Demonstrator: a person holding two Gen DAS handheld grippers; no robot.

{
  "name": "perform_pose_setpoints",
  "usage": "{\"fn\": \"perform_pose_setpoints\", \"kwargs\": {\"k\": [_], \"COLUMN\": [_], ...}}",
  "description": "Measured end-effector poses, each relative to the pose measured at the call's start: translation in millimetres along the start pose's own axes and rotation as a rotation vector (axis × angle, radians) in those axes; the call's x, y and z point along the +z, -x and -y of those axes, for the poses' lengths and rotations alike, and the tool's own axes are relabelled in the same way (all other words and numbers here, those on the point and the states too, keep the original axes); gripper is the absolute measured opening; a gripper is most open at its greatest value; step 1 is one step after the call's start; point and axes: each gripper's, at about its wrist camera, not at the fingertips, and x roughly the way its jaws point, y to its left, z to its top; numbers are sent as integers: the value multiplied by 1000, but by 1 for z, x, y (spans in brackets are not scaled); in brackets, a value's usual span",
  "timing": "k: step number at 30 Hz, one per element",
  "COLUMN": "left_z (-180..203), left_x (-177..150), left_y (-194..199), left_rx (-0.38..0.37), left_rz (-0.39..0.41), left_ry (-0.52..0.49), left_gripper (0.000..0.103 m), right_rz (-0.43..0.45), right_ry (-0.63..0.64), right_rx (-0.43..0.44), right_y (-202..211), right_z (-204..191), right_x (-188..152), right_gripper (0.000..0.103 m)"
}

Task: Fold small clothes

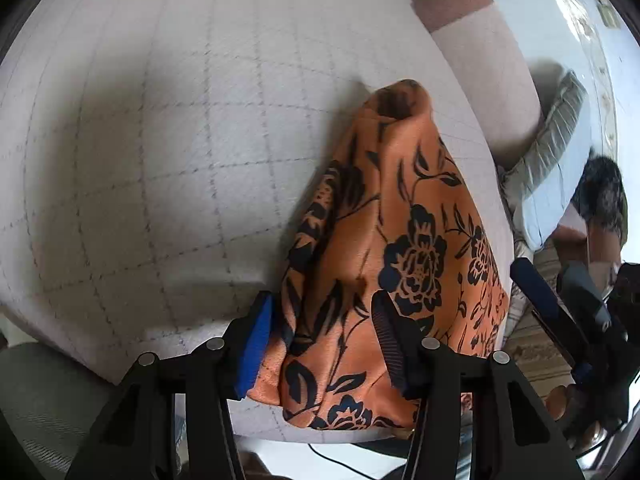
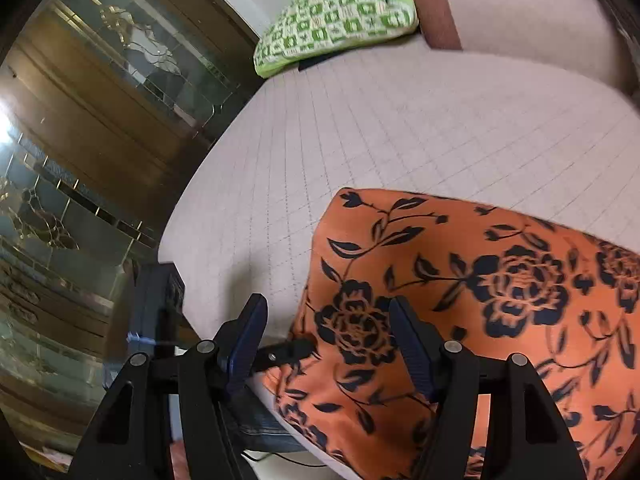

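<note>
At the left, the left gripper [image 1: 322, 340] hangs low over the near edge of the quilted, grid-stitched cushion [image 1: 160, 140]. Its jaws stand apart around a bunched ridge of the orange floral garment [image 1: 400, 220]; the blue pad on the left sits just beside the cloth, and I cannot tell whether the right one touches it. No pinch shows. The garment lies on the cushion as a narrow, doubled-over strip running away from this gripper toward the backrest.

Further right, the right gripper [image 2: 328, 344] hovers over the same garment [image 2: 480, 280] at its near corner, jaws wide and empty, the cloth below them rather than clamped.

The step looks like the pause between folds: one fold laid, both grippers free. Next, each would likely need to close on a near edge or corner, taking every layer together, then carry it across evenly so the slippery cloth does not slide off the cushion's front.
</note>
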Motion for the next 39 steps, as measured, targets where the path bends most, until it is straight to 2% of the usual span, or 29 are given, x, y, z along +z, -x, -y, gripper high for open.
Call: {"fn": "perform_pose_setpoints", "kwargs": {"k": [2,4,5,6,8,11,14,17,19,20,22,26,28,29,30,31,33,34,35,37,38,39], "left_z": [-7,-10,-11,-10,-7,2,22,35,43,47,49,52,65,69,76,76,69,66,62,58,58,60], "left_x": [2,4,5,2,1,-1,-9,-18,-22,-22,-22,-27,-38,-43,-49,-52,-51,-50,-47,-43,-43,-44], "left_y": [0,0,0,2,5,15,29,32,29,28,28,42,58,64,69,68,70,72,74,71,67,64], "left_rx": [-30,-32,-16,-4,-32,-72,-83,-74,-44,-39,-49,-91,-175,-165,-118,-112,-158,-156,-155,-187,-212,-221], "left_rz": [1,1,5,10,19,59,116,149,158,159,163,195,258,297,346,342,325,335,343,317,304,302], "left_ry": [38,51,44,32,26,-22,-138,-209,-251,-258,-266,-306,-374,-403,-442,-447,-407,-391,-367,-334,-325,-330], "left_gripper": [49,45,28,16,12,10,10,5,4,4,3,0,0,0,0,0,0,0,3,23,40,48], "right_rz": [-49,-88,-112,-139,-200,-299,-410,-495,-525,-531,-535,-523,-488,-463,-429,-408,-348,-314,-291,-245,-230,-209], "right_ry": [-65,-109,-110,-103,-81,-59,-22,-12,-21,-8,18,67,57,48,46,48,24,5,-7,-39,-54,-72], "right_rx": [46,72,51,18,-32,-73,-88,-127,-157,-178,-235,-239,-223,-201,-174,-157,-124,-94,-74,-31,-16,6], "right_y": [-10,-21,-26,-32,-47,-71,-97,-122,-131,-133,-135,-124,-112,-104,-93,-85,-64,-49,-40,-20,-14,-4], "right_z": [5,6,5,2,-5,-17,-28,-27,-22,-21,-19,-19,-15,-14,-14,-13,-7,-1,4,17,22,30], "right_x": [7,15,19,23,32,41,44,42,43,43,42,38,37,36,35,34,31,32,32,32,31,31], "right_gripper": [66,66,65,65,63,63,63,64,57,43,27,15,14,13,13,13,12,12,12,12,12,12]}}
